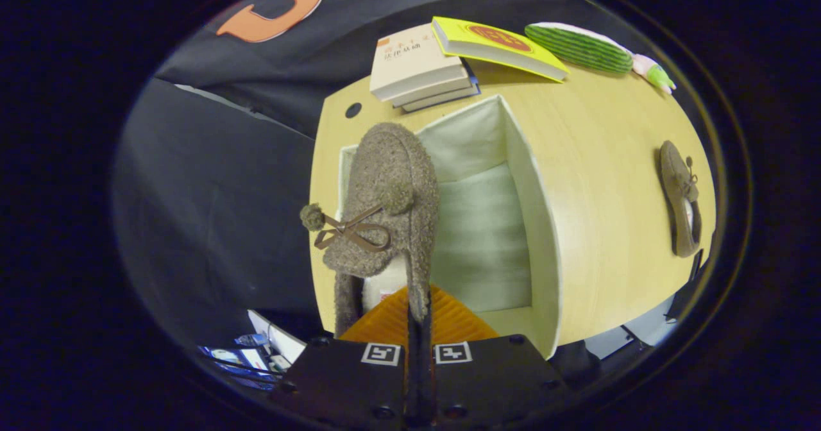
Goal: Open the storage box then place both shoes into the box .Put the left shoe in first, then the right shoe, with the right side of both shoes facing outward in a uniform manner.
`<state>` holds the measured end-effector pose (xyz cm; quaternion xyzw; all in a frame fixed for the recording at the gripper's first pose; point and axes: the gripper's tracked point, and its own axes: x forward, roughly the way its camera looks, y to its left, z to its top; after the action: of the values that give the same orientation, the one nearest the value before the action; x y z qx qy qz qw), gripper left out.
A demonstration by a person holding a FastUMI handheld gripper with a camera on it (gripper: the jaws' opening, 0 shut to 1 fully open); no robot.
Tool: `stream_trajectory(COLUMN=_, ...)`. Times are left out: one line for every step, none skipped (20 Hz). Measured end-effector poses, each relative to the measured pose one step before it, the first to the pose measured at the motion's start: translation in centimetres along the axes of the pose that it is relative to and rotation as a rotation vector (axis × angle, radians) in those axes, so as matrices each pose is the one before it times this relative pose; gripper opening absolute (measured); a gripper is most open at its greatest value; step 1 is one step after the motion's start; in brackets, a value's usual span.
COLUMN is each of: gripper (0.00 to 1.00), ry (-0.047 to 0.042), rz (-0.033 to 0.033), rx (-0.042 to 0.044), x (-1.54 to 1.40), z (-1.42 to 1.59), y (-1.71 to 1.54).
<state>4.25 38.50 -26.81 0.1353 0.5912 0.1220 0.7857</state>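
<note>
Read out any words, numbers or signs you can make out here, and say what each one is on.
Beige book on top of the stack: dark characters on its cover, too blurred to read.
Yellow book: red oval emblem, print too small to read.
Gripper, shut on the brown shoe over the open box: two square black-and-white markers, no words.

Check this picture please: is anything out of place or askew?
Nothing damaged or spilled. The gripper pinches a brown fuzzy shoe over the open storage box. The other shoe lies on the table.
</note>
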Motion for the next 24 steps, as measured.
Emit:
stream_trajectory(gripper=0.06, ry=-0.00147, rz=-0.02049, rx=-0.00334, x=1.01, z=0.25, y=-0.331)
stream_trajectory(gripper=0.06, ry=0.01027, rz=-0.01296, rx=-0.00834, x=0.902, z=-0.091, y=-0.12)
stream_trajectory(gripper=0.06, ry=0.01994, rz=-0.0011, rx=-0.01608, x=0.736, z=-0.259, y=0.097)
stream_trajectory(gripper=0.06, ry=0.01181, rz=-0.00077, rx=0.00129, x=0.551, z=-0.258, y=0.201)
stream_trajectory(gripper=0.06, ry=0.01002, rz=-0.00261, rx=0.01, x=-0.049, z=-0.183, y=0.181)
stream_trajectory(gripper=0.07, ry=0.00606, rz=0.003, rx=0.01642, x=0.303, z=-0.209, y=0.1)
stream_trajectory(gripper=0.07, ry=0.00238, rz=0.00212, rx=0.01409, x=0.181, z=-0.006, y=0.014)
stream_trajectory(gripper=0.11, ry=-0.00135, rz=0.00601, rx=0.00648, x=0.107, z=0.103, y=0.125)
stream_trajectory(gripper=0.14, ry=-0.00496, rz=0.00588, rx=0.00026, x=0.008, z=0.18, y=0.034)
stream_trajectory(gripper=0.22, ry=-0.00291, rz=0.01587, rx=-0.00154, x=-0.142, z=0.168, y=0.31)
stream_trajectory(gripper=0.3, ry=-0.00094, rz=0.01274, rx=0.00006, x=-0.255, z=0.092, y=0.264)
stream_trajectory(gripper=0.4, ry=-0.00596, rz=0.00797, rx=-0.00177, x=-0.386, z=0.127, y=0.091)
stream_trajectory(gripper=0.51, ry=-0.00804, rz=0.00452, rx=-0.00381, x=-0.447, z=0.083, y=0.036)
stream_trajectory(gripper=0.61, ry=-0.01198, rz=0.00098, rx=-0.0042, x=-0.608, z=0.011, y=0.091)
stream_trajectory(gripper=0.72, ry=-0.01029, rz=0.00758, rx=-0.02008, x=-0.765, z=-0.093, y=0.179)
stream_trajectory(gripper=0.82, ry=-0.01329, rz=0.0035, rx=-0.02646, x=-0.8, z=-0.032, y=0.089)
stream_trajectory(gripper=0.86, ry=-0.01812, rz=0.00058, rx=-0.02267, x=-0.9, z=0.063, y=-0.067)
stream_trajectory(gripper=0.88, ry=-0.02251, rz=-0.00139, rx=-0.01729, x=-0.996, z=0.137, y=-0.178)
stream_trajectory(gripper=0.89, ry=-0.01692, rz=-0.00538, rx=-0.01387, x=-1.135, z=0.035, y=-0.37)
stream_trajectory(gripper=0.89, ry=-0.02064, rz=0.00295, rx=-0.00777, x=-1.216, z=-0.039, y=-0.128)
stream_trajectory(gripper=0.89, ry=-0.02043, rz=0.00298, rx=-0.00529, x=-1.225, z=0.114, y=-0.284)
stream_trajectory(gripper=0.89, ry=-0.02014, rz=0.00217, rx=-0.00697, x=-1.3, z=0.077, y=-0.412)
stream_trajectory(gripper=0.89, ry=-0.02384, rz=0.00071, rx=-0.0037, x=-1.35, z=0.287, y=-0.604)
stream_trajectory(gripper=0.89, ry=-0.02822, rz=0.00106, rx=0.00152, x=-1.446, z=0.392, y=-0.675)
